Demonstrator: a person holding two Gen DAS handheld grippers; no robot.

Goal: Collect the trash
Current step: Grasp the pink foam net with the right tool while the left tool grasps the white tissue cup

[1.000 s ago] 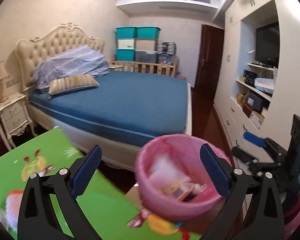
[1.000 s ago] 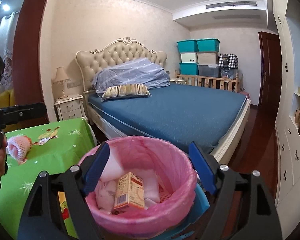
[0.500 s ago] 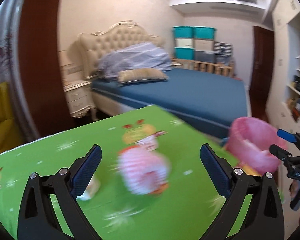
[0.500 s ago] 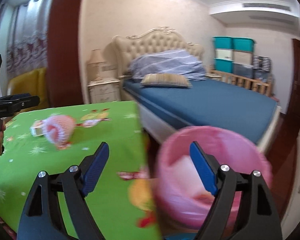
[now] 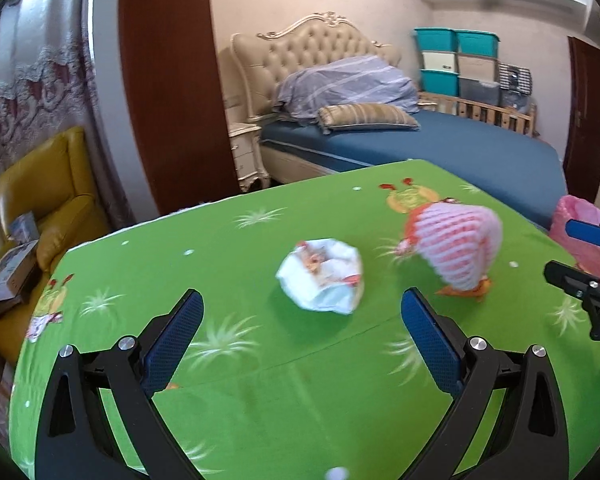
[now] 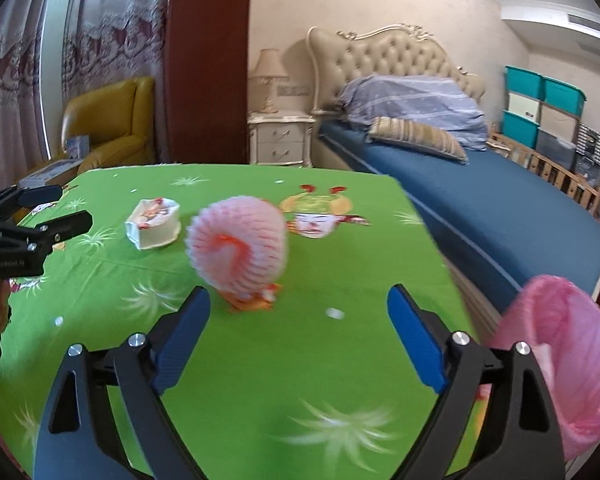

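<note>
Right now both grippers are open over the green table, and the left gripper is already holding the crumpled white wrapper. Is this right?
Not quite. The left gripper is open and holds nothing; the crumpled white wrapper lies on the green table ahead of its fingers, as the left wrist view shows. The right gripper is open too.

A blue-sheeted bed [image 6: 480, 196] with tufted cream headboard [image 6: 384, 60] stands beside a white nightstand [image 6: 280, 138], yellow armchair [image 6: 108, 120] and lace curtains [image 6: 96, 40].
</note>
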